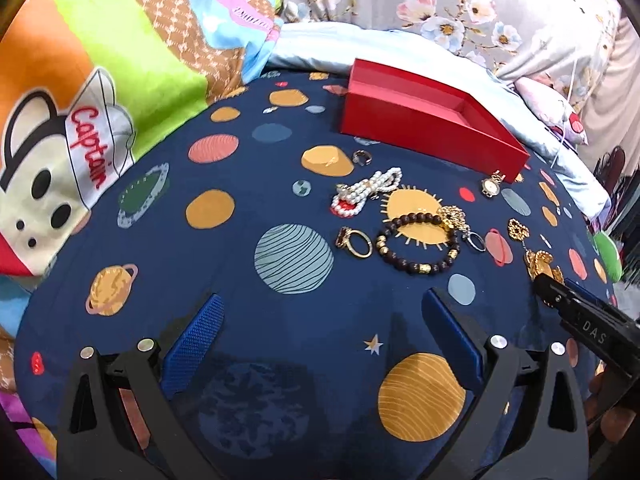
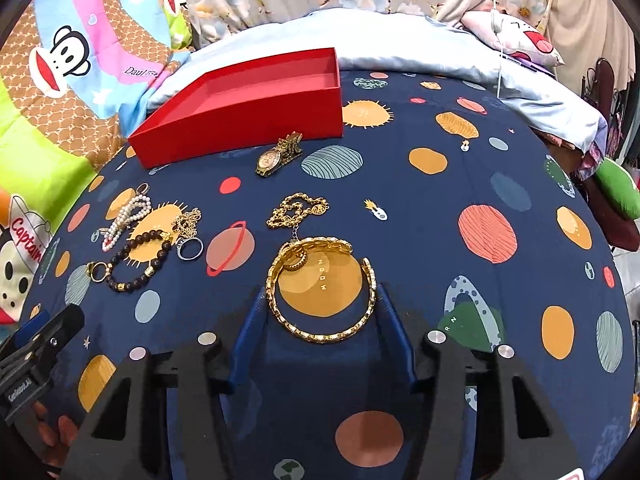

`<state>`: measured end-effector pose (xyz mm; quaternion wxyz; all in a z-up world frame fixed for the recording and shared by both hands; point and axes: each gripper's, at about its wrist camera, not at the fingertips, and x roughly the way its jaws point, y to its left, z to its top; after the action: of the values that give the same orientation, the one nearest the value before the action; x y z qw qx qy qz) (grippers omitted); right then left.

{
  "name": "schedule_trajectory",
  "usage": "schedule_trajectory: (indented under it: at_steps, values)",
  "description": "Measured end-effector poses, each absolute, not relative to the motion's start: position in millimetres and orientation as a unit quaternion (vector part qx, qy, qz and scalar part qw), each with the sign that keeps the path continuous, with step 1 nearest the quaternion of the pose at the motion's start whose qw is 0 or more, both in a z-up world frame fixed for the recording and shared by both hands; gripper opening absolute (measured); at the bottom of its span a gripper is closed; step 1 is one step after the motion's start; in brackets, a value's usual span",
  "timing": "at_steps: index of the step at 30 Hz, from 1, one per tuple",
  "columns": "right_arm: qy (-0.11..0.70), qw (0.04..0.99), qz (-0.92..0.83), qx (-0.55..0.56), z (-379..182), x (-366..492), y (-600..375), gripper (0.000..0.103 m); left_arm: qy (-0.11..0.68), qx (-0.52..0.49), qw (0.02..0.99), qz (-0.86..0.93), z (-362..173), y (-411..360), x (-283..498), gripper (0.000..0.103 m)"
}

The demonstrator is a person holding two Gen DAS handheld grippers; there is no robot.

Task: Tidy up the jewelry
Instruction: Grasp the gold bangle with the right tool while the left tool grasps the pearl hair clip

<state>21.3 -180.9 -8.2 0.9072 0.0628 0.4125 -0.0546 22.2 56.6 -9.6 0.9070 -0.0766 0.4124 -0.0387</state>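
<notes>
The right gripper [image 2: 320, 304] sits low over a navy sheet [image 2: 420, 208] printed with planets, its blue fingers [image 2: 250, 320] spread on either side of a gold bangle [image 2: 320, 292] lying flat on the cloth; whether the pads touch the bangle cannot be told, and the jaws are partly open, not clamped. Just beyond the bangle lies a gold chain [image 2: 298, 210], and further back a watch [image 2: 276, 156] rests just beside the front wall of a red box [image 2: 240, 120], which is open-topped.

The left gripper [image 1: 320, 320] hangs with its jaws wide apart over bare sheet, holding nothing. Ahead of it lie a bead bracelet [image 1: 418, 244], a gold ring [image 1: 354, 242] just to its left, a pearl strand [image 1: 366, 192] behind, a small ring [image 1: 362, 157] near the box, and a silver ring [image 1: 476, 240] at the bracelet's right.

The sheet covers a bed. A cartoon monkey quilt [image 1: 100, 80] is bunched along the left, a pale blue blanket [image 2: 360, 36] lies behind the box, and floral bedding [image 1: 460, 12] rises at the back. A green cushion [image 2: 618, 188] shows at the right edge.
</notes>
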Motion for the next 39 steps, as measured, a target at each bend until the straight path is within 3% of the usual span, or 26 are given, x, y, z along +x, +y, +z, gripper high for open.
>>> schedule_trajectory:
  at_steps: [10,17,19,23,28,36,39]
  values:
    - [0.386,0.919,-0.039,0.068,-1,3,-183,0.054,0.404,-0.081,0.910,-0.047,-2,58,22,0.097]
    - [0.376,0.924,-0.041,0.054,3,-1,-177,0.054,0.384,-0.049,0.919,-0.070,28,43,71,0.096]
    - [0.379,0.923,-0.041,0.057,2,0,-178,0.054,0.390,-0.046,0.917,-0.075,26,41,92,0.091]
    - [0.385,0.920,-0.040,0.064,0,1,-180,0.055,0.425,-0.029,0.901,-0.084,6,33,120,0.069]
    - [0.393,0.916,-0.039,0.070,-3,3,-182,0.055,0.438,-0.026,0.894,-0.090,-7,28,126,0.060]
    - [0.397,0.914,-0.037,0.073,-5,4,-183,0.055,0.436,-0.016,0.892,-0.116,-8,23,119,0.015]
    - [0.392,0.916,-0.036,0.073,-3,3,-183,0.055,0.435,-0.015,0.892,-0.120,-6,21,114,0.015]
